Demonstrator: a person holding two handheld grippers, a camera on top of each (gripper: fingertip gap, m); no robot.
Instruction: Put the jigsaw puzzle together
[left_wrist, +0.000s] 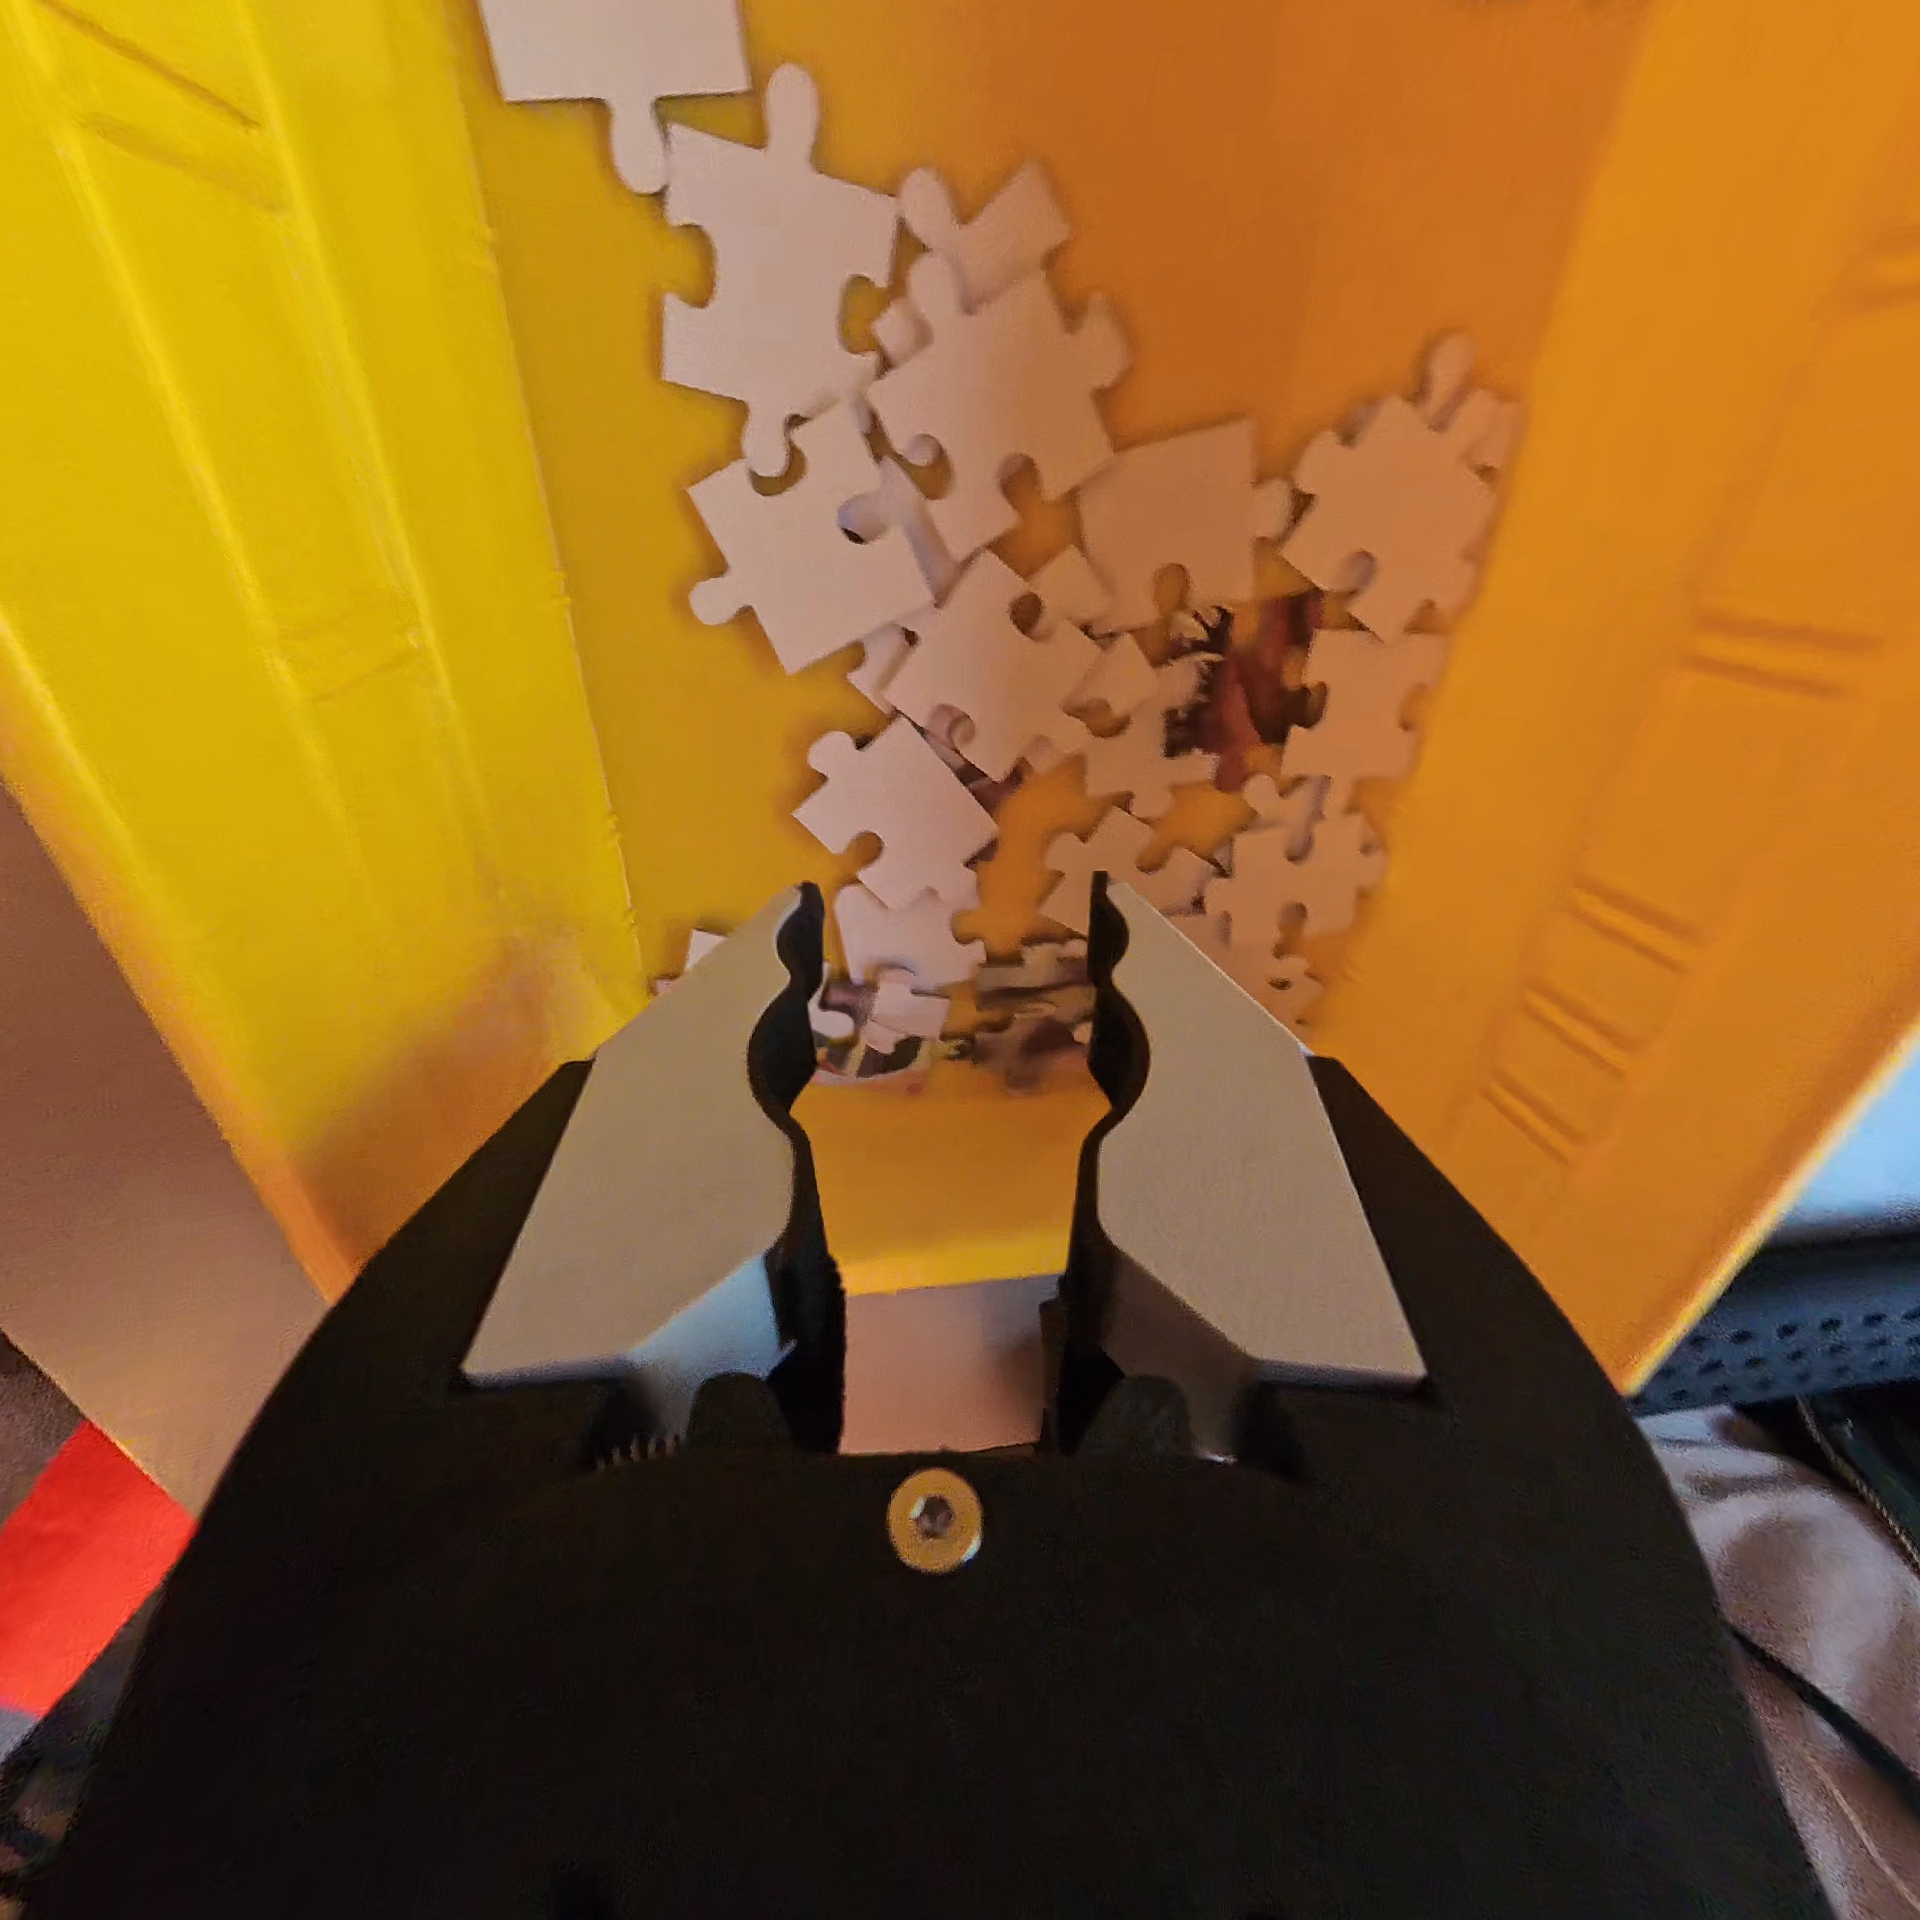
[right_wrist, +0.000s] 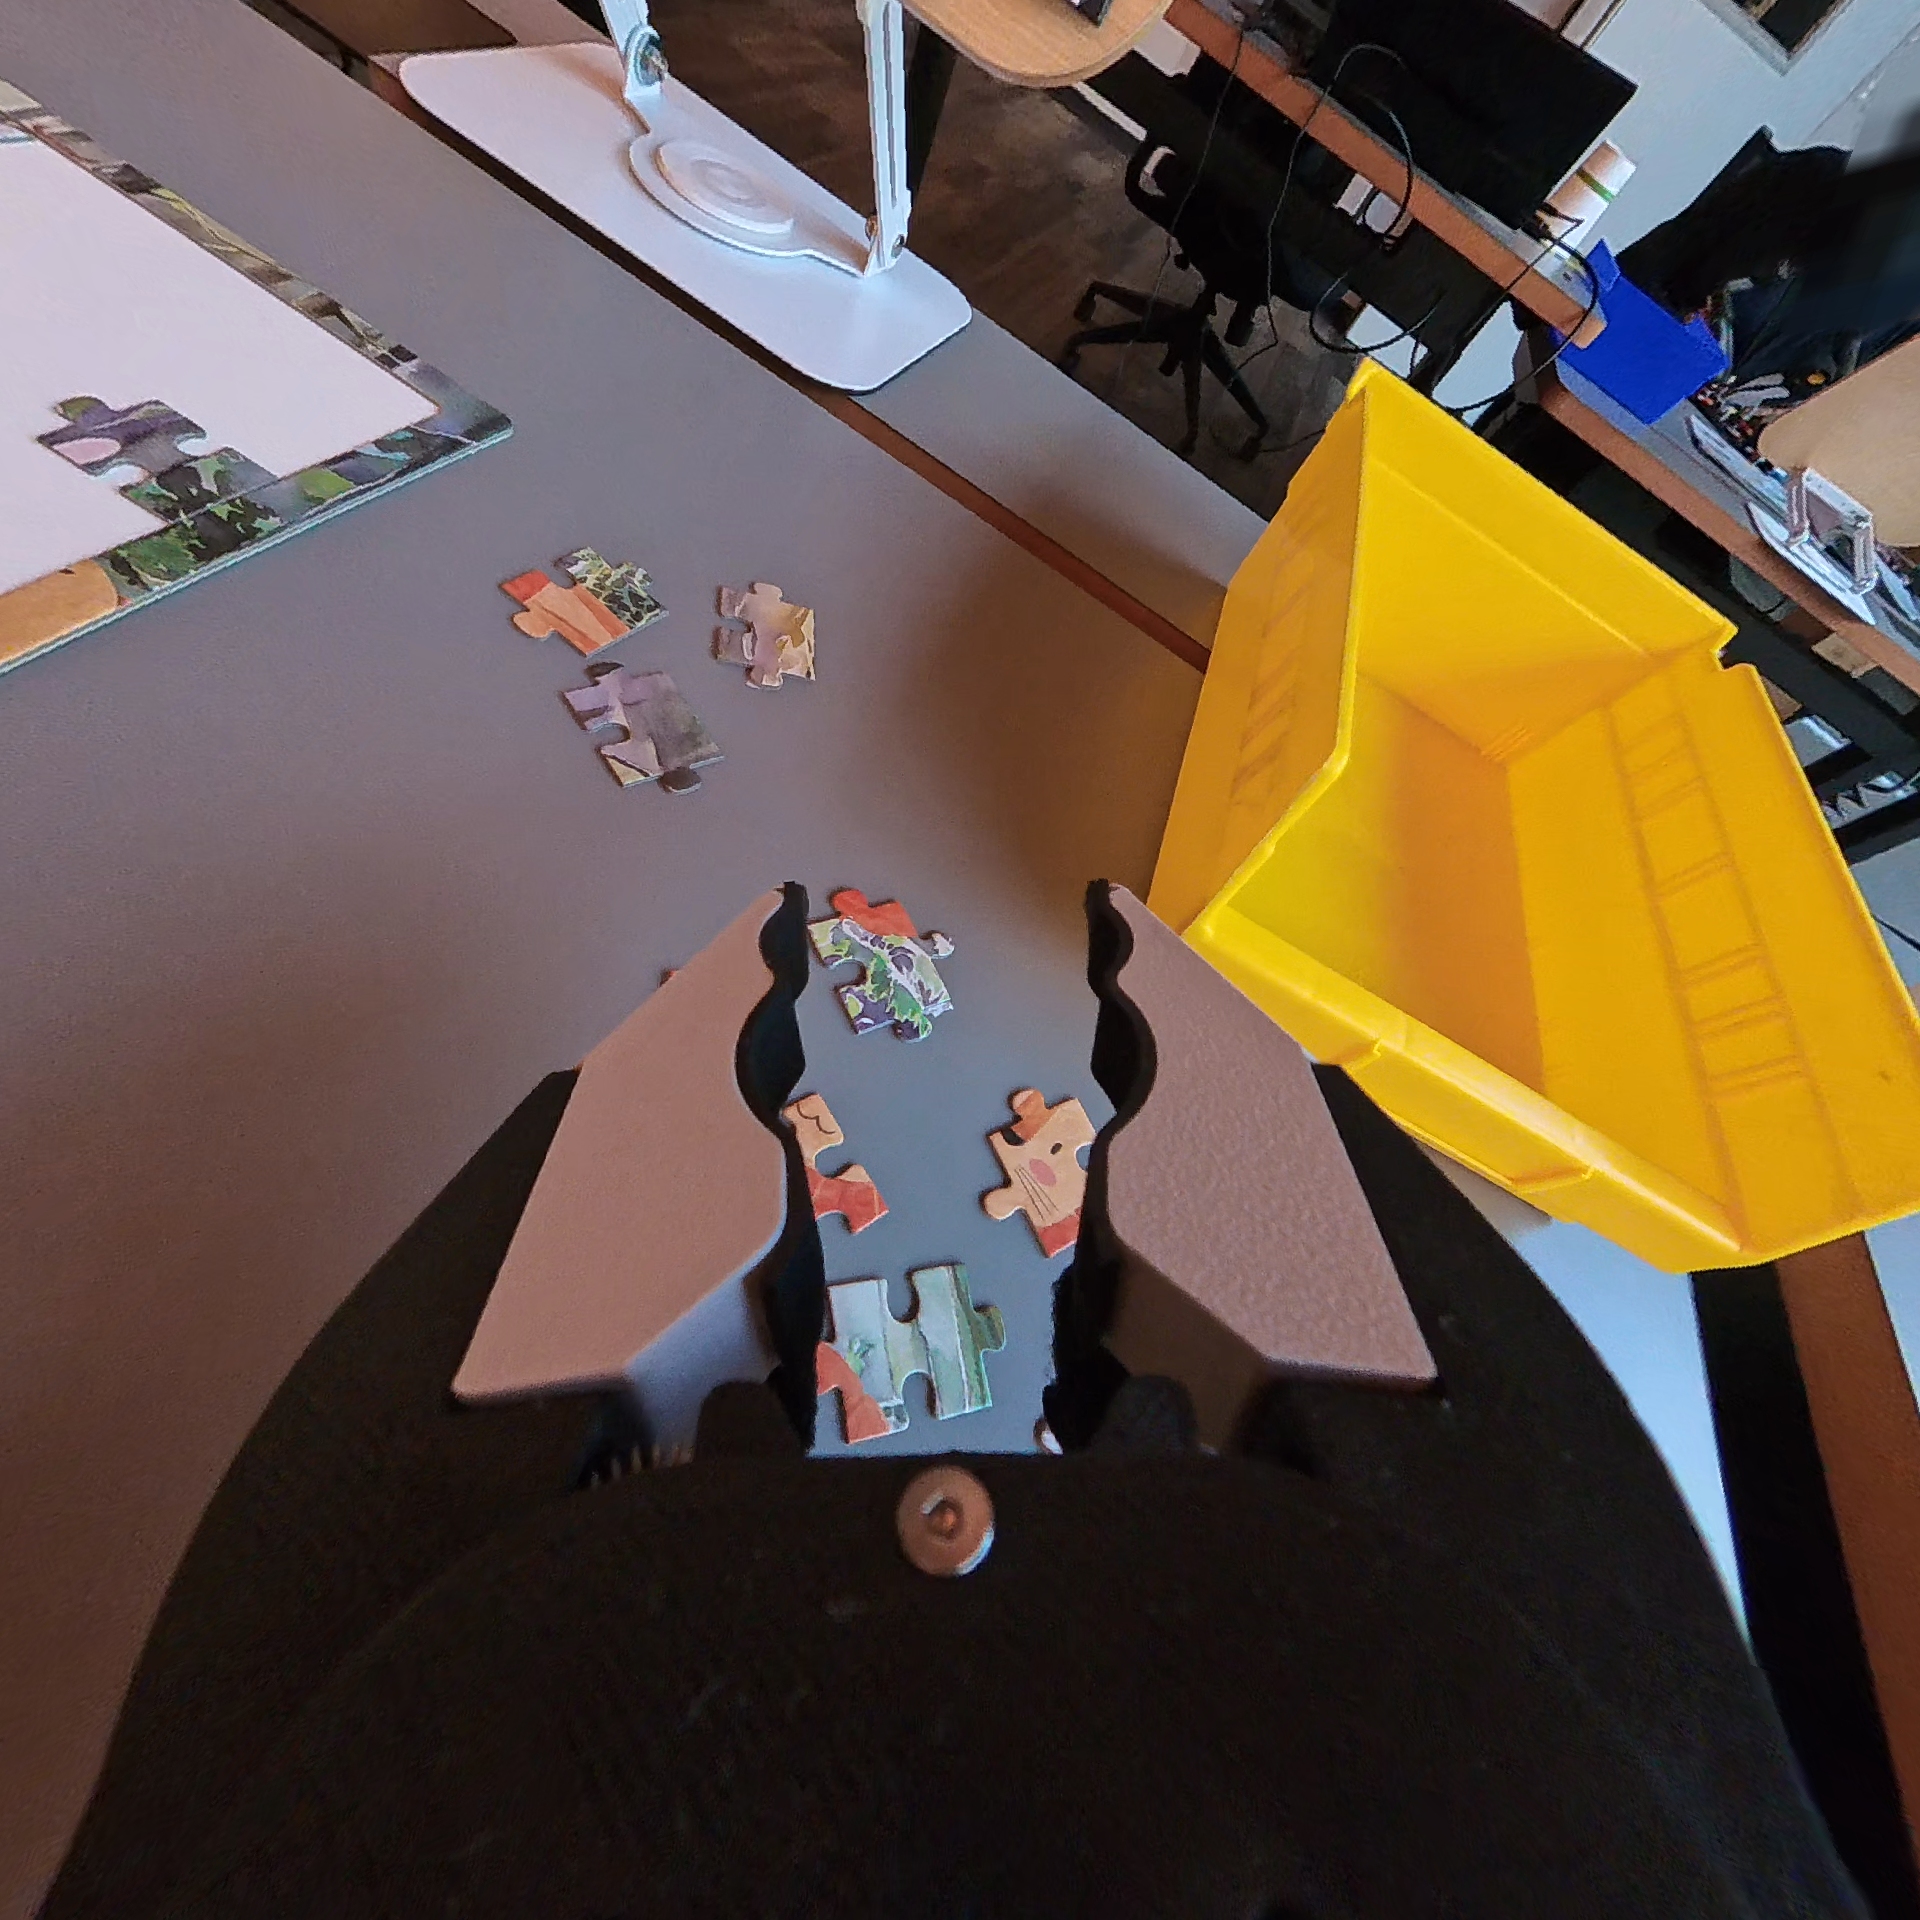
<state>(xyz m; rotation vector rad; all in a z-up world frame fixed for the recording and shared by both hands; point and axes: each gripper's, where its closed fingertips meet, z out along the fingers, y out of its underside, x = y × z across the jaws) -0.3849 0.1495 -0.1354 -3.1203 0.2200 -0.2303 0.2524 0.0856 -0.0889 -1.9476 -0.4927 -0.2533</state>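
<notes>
Left gripper (left_wrist: 951, 956): I've got its jaws apart with nothing between them, nose pointed into a bin (left_wrist: 312, 520).
Bin pile (left_wrist: 1039, 582): dead ahead at 12 o'clock, a heap of pieces, mostly blank side up, a few printed faces peeking through; picture is blurred, so I can't count them.
Right gripper (right_wrist: 940, 940): jaws apart too, empty, hovering over the table (right_wrist: 260, 935).
Under it: four loose pieces face up between the fingers; the green one (right_wrist: 883, 966) sits right at the tips, the cat-face one (right_wrist: 1039, 1169) at 5 o'clock of it, near the right finger.
Further out: three more pieces (right_wrist: 644, 665) at 11 o'clock from the tips, lying apart from each other.
Second bin view (right_wrist: 1507, 883): at 2 o'clock a yellow bin stands on the table edge, nothing showing in the part I can see; I can't tell if it's the bin the left gripper faces.
Board (right_wrist: 156, 312): far at 10 o'clock, the tray is mostly bare white; only a few pieces seated at its near edge and corner.
Stand (right_wrist: 727, 208): white base at 12 o'clock, not in play.
Progress: early, I'd say. A handful placed, seven loose on the table, the pile untouched.
Left to do: nearly everything, including flipping the blank-side pieces.
</notes>
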